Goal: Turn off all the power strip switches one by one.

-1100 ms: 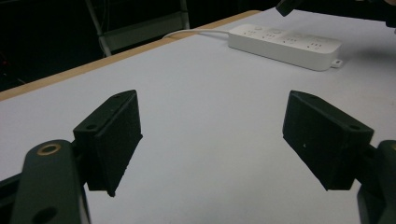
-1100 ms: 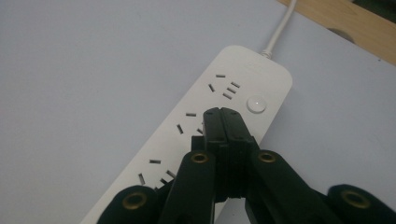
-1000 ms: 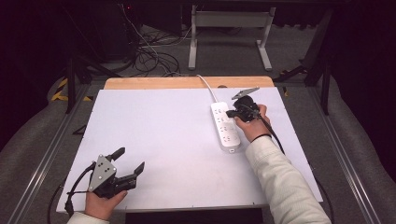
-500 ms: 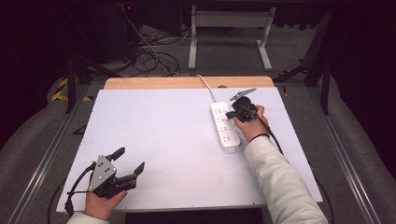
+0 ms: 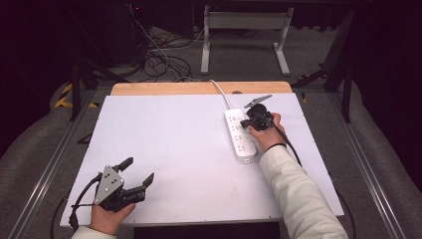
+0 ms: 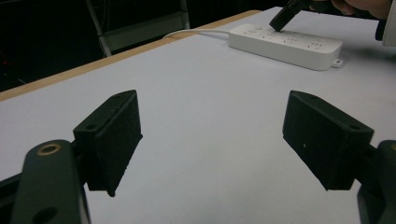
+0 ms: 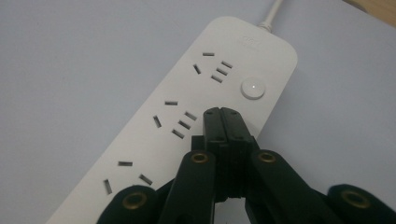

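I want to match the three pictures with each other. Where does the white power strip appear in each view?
High view: the power strip lies right of centre on the white table, beside the right gripper.
Left gripper view: it lies far off at the upper right.
Right gripper view: it runs diagonally through the centre, under the shut jaws.
Shared landmark: its white cable, leaving the far end.
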The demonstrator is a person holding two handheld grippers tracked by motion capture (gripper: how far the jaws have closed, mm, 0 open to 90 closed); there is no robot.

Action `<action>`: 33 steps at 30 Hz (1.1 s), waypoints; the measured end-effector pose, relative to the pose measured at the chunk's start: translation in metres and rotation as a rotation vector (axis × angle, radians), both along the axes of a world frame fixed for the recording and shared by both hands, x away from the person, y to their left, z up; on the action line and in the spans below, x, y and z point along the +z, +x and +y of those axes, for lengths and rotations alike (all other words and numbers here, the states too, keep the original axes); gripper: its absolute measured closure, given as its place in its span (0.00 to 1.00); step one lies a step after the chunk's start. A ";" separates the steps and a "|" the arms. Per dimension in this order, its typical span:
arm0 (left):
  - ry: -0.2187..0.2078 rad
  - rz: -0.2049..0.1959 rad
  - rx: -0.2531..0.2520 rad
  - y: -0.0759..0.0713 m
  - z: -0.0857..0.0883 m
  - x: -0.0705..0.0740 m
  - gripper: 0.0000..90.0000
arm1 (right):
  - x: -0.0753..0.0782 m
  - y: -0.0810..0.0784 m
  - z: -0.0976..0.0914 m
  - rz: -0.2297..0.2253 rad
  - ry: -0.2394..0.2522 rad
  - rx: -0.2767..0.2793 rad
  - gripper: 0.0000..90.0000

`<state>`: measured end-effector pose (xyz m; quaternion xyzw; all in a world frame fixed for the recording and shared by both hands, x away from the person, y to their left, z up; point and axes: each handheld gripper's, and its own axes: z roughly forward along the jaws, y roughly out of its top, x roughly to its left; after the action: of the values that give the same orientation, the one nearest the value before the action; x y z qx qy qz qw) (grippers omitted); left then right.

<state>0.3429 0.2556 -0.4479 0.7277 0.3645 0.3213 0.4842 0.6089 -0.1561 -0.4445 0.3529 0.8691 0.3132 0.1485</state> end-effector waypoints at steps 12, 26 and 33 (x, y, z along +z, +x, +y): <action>0.003 -0.001 -0.002 -0.001 0.000 0.000 0.22 | -0.002 0.000 0.000 0.008 0.004 -0.007 1.00; 0.002 -0.002 -0.007 -0.001 -0.001 0.000 0.22 | -0.002 -0.001 0.002 0.011 -0.010 -0.020 1.00; -0.001 0.001 -0.003 0.000 0.000 0.000 0.22 | 0.013 -0.008 0.004 -0.062 0.029 -0.018 1.00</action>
<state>0.3428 0.2556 -0.4477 0.7280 0.3637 0.3201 0.4850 0.6010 -0.1519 -0.4316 0.3530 0.8562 0.3351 0.1733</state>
